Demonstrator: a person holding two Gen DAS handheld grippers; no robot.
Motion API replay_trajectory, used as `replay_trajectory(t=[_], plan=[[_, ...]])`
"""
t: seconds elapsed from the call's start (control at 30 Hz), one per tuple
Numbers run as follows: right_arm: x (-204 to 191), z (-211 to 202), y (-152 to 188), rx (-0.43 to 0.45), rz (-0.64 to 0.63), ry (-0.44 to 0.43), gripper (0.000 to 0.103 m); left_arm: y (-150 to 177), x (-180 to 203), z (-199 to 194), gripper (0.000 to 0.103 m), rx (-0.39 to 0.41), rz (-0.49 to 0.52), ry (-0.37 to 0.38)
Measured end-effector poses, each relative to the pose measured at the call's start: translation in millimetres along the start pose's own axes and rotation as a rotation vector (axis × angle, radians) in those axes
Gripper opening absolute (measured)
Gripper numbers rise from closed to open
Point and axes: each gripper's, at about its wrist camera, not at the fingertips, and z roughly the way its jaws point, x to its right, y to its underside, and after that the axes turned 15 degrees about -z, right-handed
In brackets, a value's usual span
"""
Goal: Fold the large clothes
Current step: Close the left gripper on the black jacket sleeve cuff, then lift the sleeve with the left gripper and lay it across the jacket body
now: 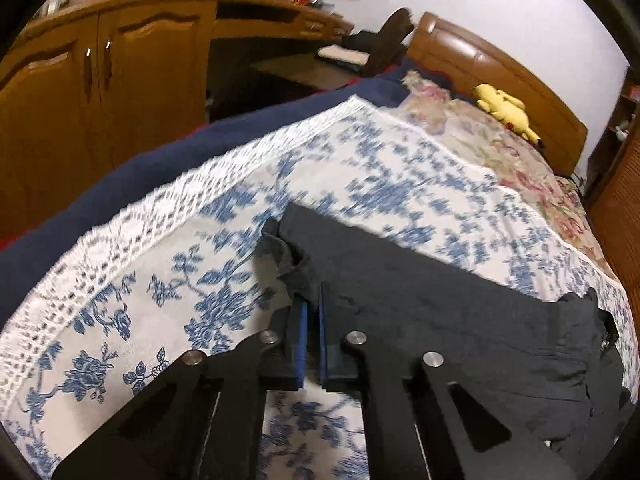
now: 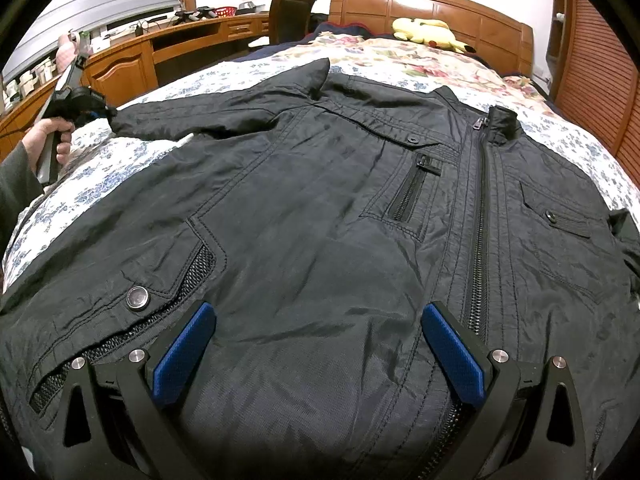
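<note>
1. Lying face up on the bed, zipped shut, is a large black jacket; collar toward the headboard, hem nearest the right gripper, one sleeve stretched out to the left side.
2. Handling guess: thin shell fabric with a sheen, soft and floppy, likely slippery, some weight from zipper and snaps. It will sag and slide rather than hold a crease.
3. Best holds look like sleeve cuff, hem corners, shoulders; avoid pinching the zipper teeth.
4. Left gripper: clenched on the sleeve cuff, blue pads nearly together with bunched dark fabric between them. From the right wrist view the person's left hand holds that gripper at the sleeve end.
5. Right gripper: spread wide, holding nothing, poised over the lower front panel beside the side pocket; contact with the cloth cannot be told.
6. Yellow plush toy sits by the headboard, well apart from the jacket.
</note>
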Motion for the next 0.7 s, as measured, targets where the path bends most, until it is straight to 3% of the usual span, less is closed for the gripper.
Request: replay_trajectory(t=[0.23,0.4,0.57,0.7], plan=[[-0.7,0.0,-0.2,-0.001,0.0,0.001,0.103,11.6,61.0,-66.8,0.004,0.06,0.141,0.084],[-0.6,0.0,-0.5,-0.007,0.0,0.004,0.103,47.5,109.1,-135.3,0.003,0.1,0.269,0.183],[0.3,-4.6,-0.2,-0.005,0.007,0.009,0.103,88.0,143.7,-182.4,0.003,0.071,0.35,0.274],[12.3,-26.6,3.1,0.035,0.04,-0.038,0.103,122.1,171.0,-211.5,0.003,0.044,0.421,0.327]])
